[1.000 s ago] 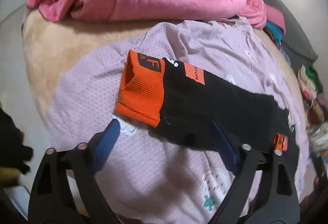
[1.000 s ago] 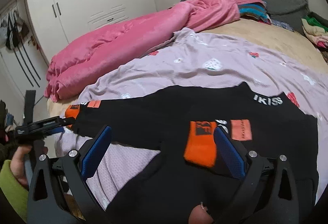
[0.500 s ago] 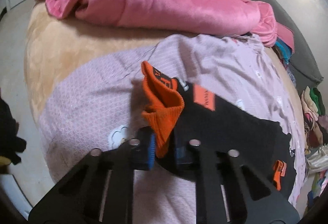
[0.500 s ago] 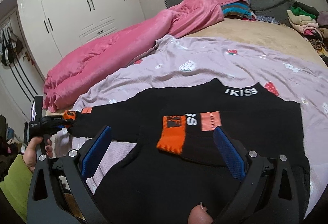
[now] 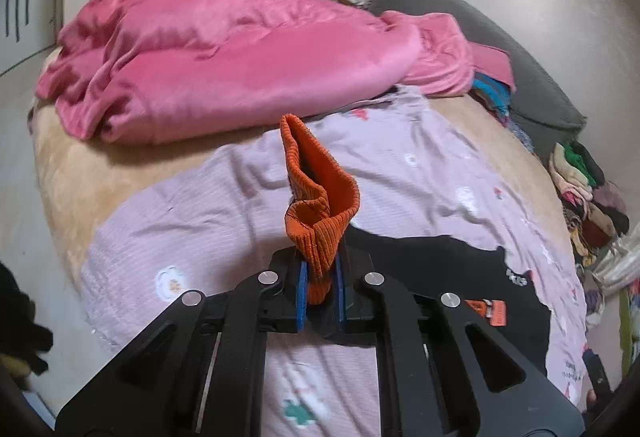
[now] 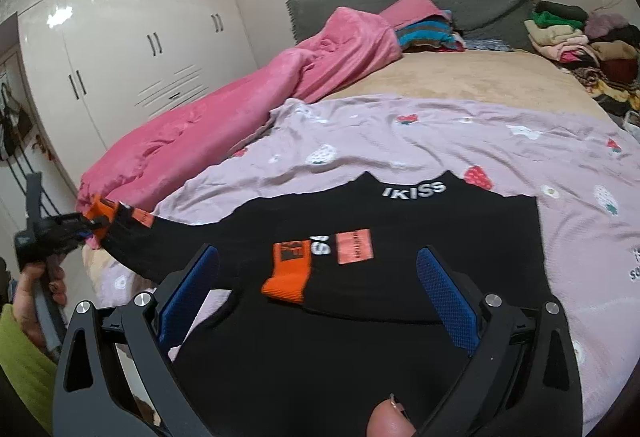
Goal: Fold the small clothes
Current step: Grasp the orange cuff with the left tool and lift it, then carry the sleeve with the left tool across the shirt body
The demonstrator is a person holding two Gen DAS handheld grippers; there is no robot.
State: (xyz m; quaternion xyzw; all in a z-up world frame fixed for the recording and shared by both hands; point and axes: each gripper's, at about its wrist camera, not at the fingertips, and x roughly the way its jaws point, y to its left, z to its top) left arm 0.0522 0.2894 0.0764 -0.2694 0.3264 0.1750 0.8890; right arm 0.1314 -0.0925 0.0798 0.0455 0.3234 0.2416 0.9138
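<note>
On the lilac printed bedsheet (image 6: pixel 440 141), the left gripper (image 5: pixel 320 289) now pinches the black top's orange ribbed cuff (image 5: pixel 320 197), lifted for folding, while the right gripper (image 6: pixel 320 289) gapes above it.

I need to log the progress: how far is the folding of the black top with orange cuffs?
Done: one sleeve already lies folded across the black top, its orange cuff resting on the chest. In hand: the left gripper is shut on the other sleeve's cuff, lifted off the lilac sheet. Left: laying that sleeve over, then folding the body. The right gripper hovers open.
</note>
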